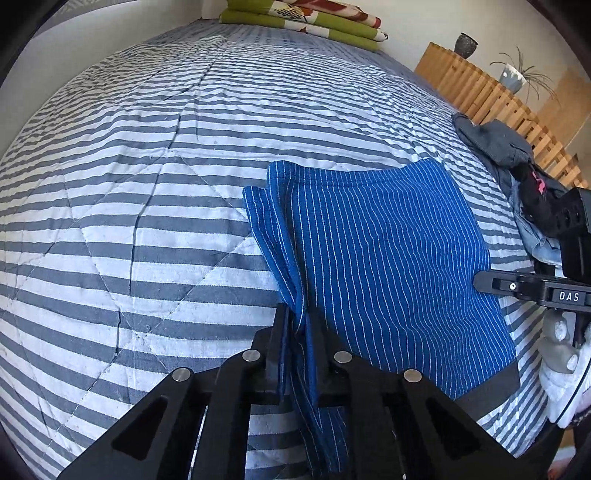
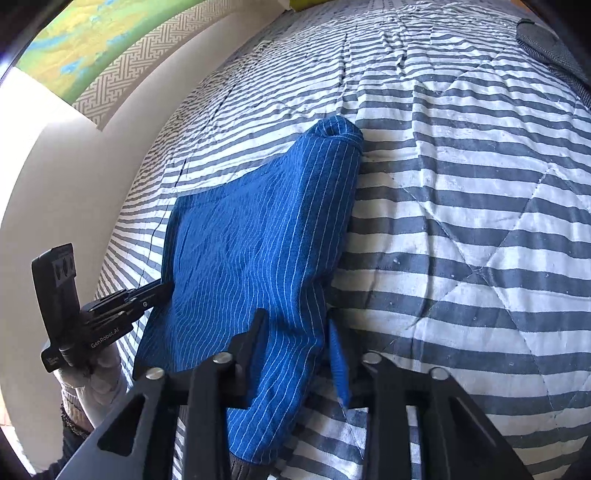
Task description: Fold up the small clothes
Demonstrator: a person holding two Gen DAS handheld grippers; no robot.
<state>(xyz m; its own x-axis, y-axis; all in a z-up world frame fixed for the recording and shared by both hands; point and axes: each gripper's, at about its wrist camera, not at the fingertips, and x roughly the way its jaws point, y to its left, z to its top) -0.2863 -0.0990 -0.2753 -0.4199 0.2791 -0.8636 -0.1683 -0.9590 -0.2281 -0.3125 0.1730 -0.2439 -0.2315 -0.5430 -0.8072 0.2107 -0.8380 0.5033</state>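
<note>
A blue garment with thin white stripes (image 1: 388, 258) lies partly spread on the striped quilt (image 1: 147, 221). Its near left edge is gathered into folds between the fingers of my left gripper (image 1: 297, 314), which is shut on it. In the right wrist view the same garment (image 2: 251, 240) rises off the quilt (image 2: 461, 221) and runs as a thick bunch between the fingers of my right gripper (image 2: 295, 321), which grips it. From there the left gripper (image 2: 166, 288) shows pinching the garment's far side. The right gripper (image 1: 480, 282) sits at the garment's right edge.
A heap of dark grey, black-and-pink and light blue clothes (image 1: 517, 166) lies at the bed's right edge by a wooden slatted rail (image 1: 480, 88). Folded green blankets (image 1: 303, 18) sit at the bed's far end. A wall (image 2: 55, 184) runs along the other side. White-gloved hands (image 2: 99, 380) hold both tools.
</note>
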